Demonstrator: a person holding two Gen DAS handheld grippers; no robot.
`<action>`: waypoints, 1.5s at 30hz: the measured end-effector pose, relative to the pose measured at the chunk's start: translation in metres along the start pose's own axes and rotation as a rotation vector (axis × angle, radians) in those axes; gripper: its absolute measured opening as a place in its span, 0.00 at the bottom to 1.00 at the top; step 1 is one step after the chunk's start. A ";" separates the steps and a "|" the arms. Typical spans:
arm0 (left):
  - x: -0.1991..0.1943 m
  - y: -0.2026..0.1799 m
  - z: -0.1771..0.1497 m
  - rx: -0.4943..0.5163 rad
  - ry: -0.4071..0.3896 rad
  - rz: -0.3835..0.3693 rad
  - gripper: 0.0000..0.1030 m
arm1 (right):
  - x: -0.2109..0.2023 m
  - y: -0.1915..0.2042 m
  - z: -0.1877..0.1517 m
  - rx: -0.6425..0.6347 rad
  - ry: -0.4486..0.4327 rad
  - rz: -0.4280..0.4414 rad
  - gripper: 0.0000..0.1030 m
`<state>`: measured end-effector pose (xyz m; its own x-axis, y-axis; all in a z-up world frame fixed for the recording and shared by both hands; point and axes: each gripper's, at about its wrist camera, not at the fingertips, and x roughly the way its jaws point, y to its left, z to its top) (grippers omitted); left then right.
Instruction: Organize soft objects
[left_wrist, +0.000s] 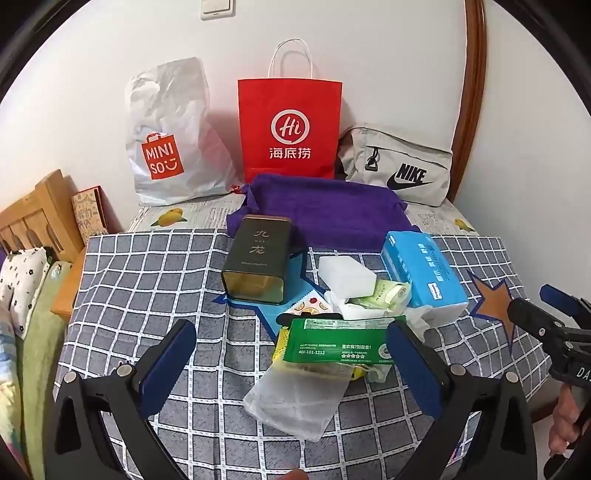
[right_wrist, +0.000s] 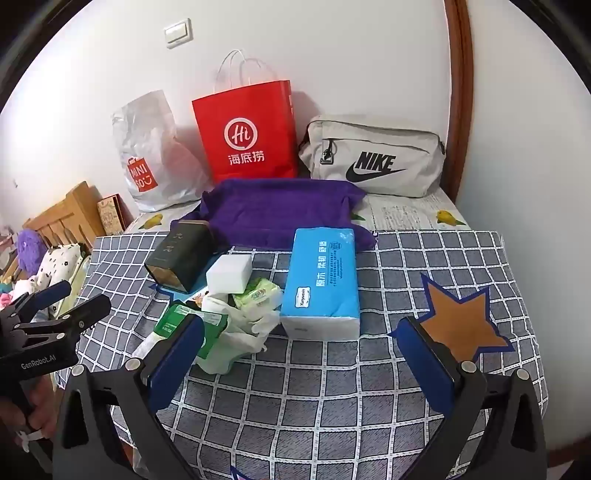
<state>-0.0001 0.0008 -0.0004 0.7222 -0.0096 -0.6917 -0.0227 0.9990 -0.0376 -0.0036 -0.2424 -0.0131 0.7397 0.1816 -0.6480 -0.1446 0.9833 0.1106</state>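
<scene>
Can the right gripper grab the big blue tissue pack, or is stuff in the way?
Probably yes. The right gripper is open and empty, and only bare checkered cloth lies between it and the blue tissue pack. The crumpled wrappers sit off to the pack's left.

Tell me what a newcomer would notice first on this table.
The red paper bag standing against the wall at the back, between a white plastic bag and a grey pouch. Next, the purple cloth spread before them, and the blue tissue pack beside a jumble of small packets mid-table. Both claws, left and right, hover open and empty.
</scene>
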 end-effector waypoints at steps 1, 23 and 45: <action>0.000 0.000 0.000 -0.003 0.003 -0.004 1.00 | 0.000 0.000 0.000 0.003 0.005 0.002 1.00; -0.001 0.004 -0.002 0.011 -0.009 -0.007 1.00 | -0.002 0.007 0.001 0.003 0.020 0.011 1.00; -0.006 0.000 -0.003 0.033 -0.023 -0.002 1.00 | -0.002 0.012 -0.001 0.007 0.013 0.018 1.00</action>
<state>-0.0069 0.0007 0.0013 0.7380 -0.0113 -0.6747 0.0016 0.9999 -0.0150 -0.0071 -0.2311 -0.0111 0.7283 0.1994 -0.6556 -0.1531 0.9799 0.1280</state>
